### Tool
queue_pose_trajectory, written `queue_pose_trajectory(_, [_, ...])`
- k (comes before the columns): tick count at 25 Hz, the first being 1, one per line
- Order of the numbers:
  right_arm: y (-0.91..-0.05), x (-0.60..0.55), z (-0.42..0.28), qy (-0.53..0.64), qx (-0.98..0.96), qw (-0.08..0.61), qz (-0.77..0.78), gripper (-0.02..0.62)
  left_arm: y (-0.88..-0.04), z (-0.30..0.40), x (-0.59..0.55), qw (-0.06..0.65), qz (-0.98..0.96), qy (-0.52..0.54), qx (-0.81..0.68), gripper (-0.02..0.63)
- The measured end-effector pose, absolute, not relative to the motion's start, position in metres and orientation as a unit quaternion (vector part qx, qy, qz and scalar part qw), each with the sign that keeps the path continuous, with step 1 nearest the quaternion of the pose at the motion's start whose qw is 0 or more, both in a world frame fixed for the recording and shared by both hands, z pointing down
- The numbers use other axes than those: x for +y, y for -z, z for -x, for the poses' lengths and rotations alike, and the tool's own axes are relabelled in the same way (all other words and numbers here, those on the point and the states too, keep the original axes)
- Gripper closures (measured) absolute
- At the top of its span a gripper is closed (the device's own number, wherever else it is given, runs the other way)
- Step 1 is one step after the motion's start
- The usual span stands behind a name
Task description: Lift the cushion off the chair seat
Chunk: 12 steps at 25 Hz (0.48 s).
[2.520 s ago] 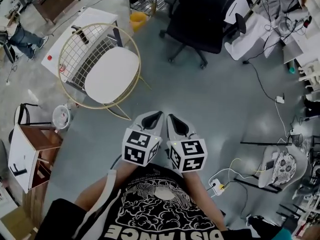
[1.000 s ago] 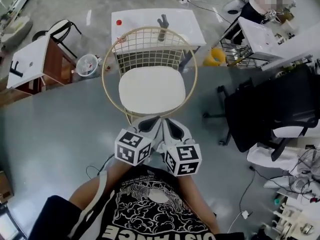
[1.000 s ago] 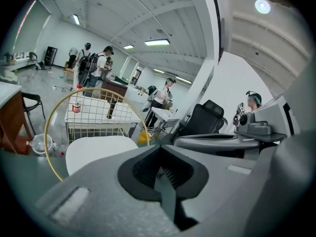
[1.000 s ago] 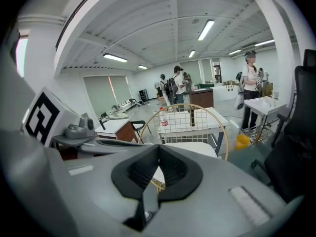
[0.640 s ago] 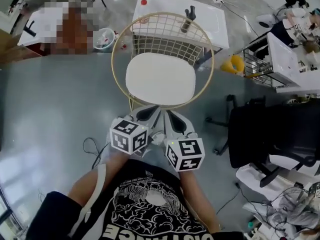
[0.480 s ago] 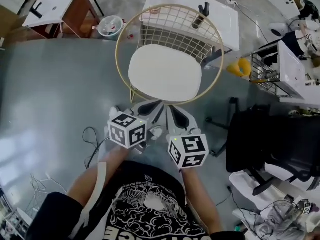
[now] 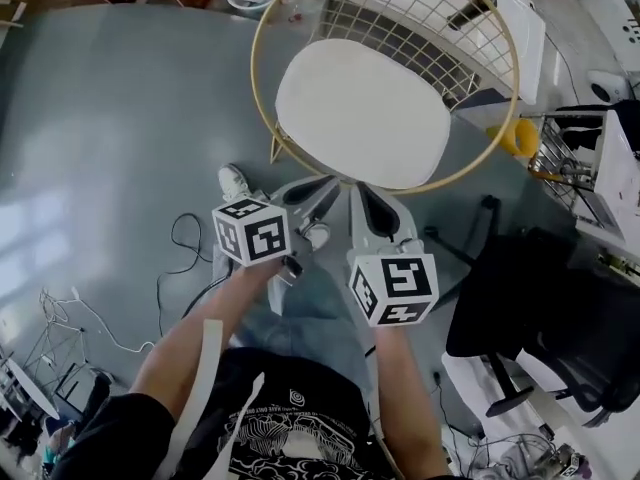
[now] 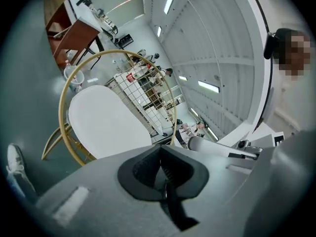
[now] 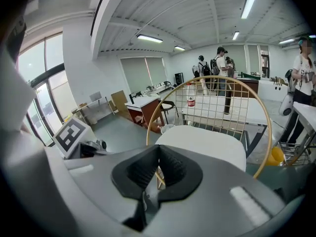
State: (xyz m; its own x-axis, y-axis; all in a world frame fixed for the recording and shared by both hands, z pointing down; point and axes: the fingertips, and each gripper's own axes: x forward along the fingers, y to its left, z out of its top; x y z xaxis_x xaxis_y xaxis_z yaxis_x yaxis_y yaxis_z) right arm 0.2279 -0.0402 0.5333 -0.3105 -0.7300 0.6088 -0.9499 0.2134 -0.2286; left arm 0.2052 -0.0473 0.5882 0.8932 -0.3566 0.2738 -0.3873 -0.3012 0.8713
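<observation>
Cushion on chair, left gripper, right gripper near

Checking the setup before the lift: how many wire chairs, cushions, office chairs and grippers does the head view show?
gold wire chair: 1
white cushion: 1
black office chair: 1
grippers, left gripper and right gripper: 2
Total: 5
</observation>
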Motion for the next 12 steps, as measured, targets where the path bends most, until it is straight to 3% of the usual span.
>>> queue_pose_trajectory(12, [-0.584,-0.034,-0.237,-0.297,-0.760,0.207,-0.540,0.598,-0.707,-0.193,-0.044,0.611,-0.746,0.009,-0.264,0.489])
